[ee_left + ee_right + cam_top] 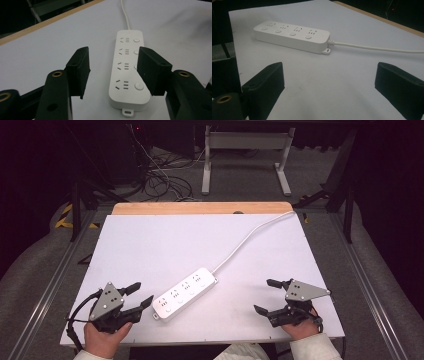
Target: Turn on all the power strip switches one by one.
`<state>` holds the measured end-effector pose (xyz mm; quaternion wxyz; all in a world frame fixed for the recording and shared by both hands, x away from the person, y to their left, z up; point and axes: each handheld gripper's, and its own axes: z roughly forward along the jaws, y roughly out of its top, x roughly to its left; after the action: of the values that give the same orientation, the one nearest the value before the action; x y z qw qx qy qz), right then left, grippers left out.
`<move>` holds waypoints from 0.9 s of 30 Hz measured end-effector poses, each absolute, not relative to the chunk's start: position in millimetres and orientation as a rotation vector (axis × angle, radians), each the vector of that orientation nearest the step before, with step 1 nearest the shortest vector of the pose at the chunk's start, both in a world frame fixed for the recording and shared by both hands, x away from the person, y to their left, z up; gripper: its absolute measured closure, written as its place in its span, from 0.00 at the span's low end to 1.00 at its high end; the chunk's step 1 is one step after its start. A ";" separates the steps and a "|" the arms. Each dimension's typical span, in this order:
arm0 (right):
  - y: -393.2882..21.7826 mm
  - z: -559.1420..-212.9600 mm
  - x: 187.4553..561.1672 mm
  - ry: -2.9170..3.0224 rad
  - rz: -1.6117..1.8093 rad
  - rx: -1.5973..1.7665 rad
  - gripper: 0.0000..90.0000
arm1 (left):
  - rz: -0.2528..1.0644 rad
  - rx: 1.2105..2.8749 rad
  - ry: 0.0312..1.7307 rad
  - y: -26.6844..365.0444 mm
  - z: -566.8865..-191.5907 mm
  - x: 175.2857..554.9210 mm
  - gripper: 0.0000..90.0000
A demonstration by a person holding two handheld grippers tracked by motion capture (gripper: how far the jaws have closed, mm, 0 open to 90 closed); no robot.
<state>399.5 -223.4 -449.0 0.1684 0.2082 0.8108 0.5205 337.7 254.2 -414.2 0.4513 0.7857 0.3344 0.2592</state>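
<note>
The left gripper (140,294) rests low at the near-left part of the white table (150,245), its black jaws spread wide with nothing between them, and its tips sit just beside the near end of the white power strip (185,293), apart from it. In the left gripper view the same jaws frame the power strip (128,70) lengthwise, its four sockets and four round buttons running away from the camera, a small mounting tab at its near end. The person's left hand (102,336) grips the tool from below, a black cable looping off its outer side. The right gripper (266,296) lies to the right of the power strip, well apart from it, jaws also spread wide and empty, a grey three-cornered plate on top, held by the right hand (300,329) in a pale sleeve. In the right gripper view the power strip (292,36) lies beyond the jaws. The strip sits diagonally on the table's near half, between the two grippers, and its white cord (245,240) runs from its far end toward the table's far-right corner, where a wooden edge (200,208) shows.
</note>
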 end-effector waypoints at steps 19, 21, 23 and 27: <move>-222.6 -450.1 400.4 2.315 1.479 0.586 0.10 | 0.472 2.106 0.759 212.6 -414.3 370.1 0.61; -222.5 -450.1 400.4 2.316 1.478 0.586 0.11 | 0.457 2.109 0.755 210.7 -414.7 372.0 0.61; -222.5 -450.0 400.4 2.316 1.479 0.584 0.10 | 0.442 2.107 0.755 207.2 -415.0 373.0 0.61; -222.6 -450.0 400.4 2.316 1.479 0.583 0.10 | 0.441 2.120 0.743 204.6 -414.9 373.7 0.62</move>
<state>400.4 -222.6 -450.0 0.1656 0.2049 0.8130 0.5192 373.7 204.6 -414.9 0.4133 0.8432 0.2957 0.1754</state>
